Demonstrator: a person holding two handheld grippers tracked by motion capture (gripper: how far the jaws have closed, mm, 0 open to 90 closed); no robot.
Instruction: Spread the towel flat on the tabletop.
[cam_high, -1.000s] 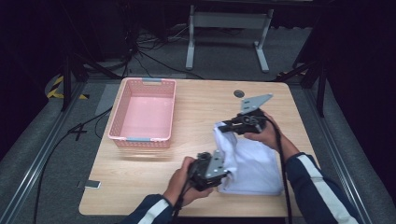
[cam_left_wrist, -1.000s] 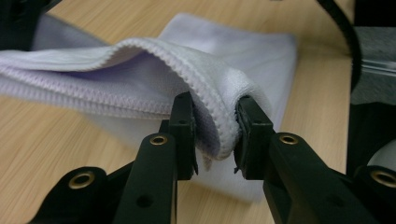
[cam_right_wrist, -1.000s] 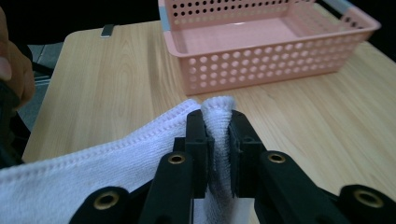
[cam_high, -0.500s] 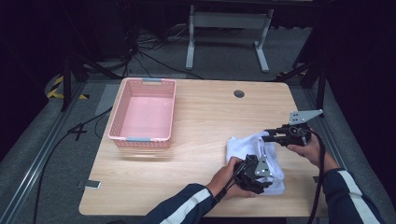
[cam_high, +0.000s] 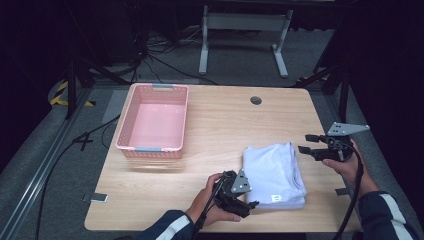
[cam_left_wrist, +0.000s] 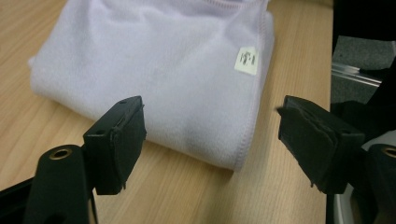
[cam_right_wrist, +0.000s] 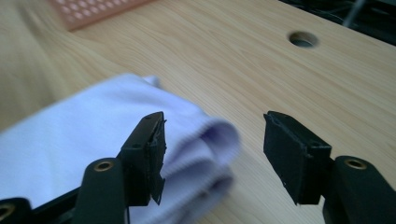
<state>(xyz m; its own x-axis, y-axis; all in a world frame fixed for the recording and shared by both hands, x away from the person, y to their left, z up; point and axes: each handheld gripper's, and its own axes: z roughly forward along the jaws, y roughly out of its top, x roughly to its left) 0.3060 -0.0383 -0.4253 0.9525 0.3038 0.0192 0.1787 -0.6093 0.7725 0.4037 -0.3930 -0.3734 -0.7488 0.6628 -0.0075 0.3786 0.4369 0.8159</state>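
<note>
item: white cloth (cam_high: 274, 172), folded flat, near right of the bench (cam_high: 220, 125); i judge the folding done. left gripper (cam_high: 246, 205) and right gripper (cam_high: 309, 143): fingers just spread, released, nothing between. outstanding, likely: pink basket (cam_high: 152, 148), far left.

- One folded white cloth (cam_high: 274, 172), one small label (cam_left_wrist: 246, 60) on it
- One pink basket (cam_high: 153, 122)
- One wooden table (cam_high: 220, 125), one round hole (cam_high: 256, 100)
- Two grippers: left (cam_high: 248, 204), right (cam_high: 306, 142)
</note>
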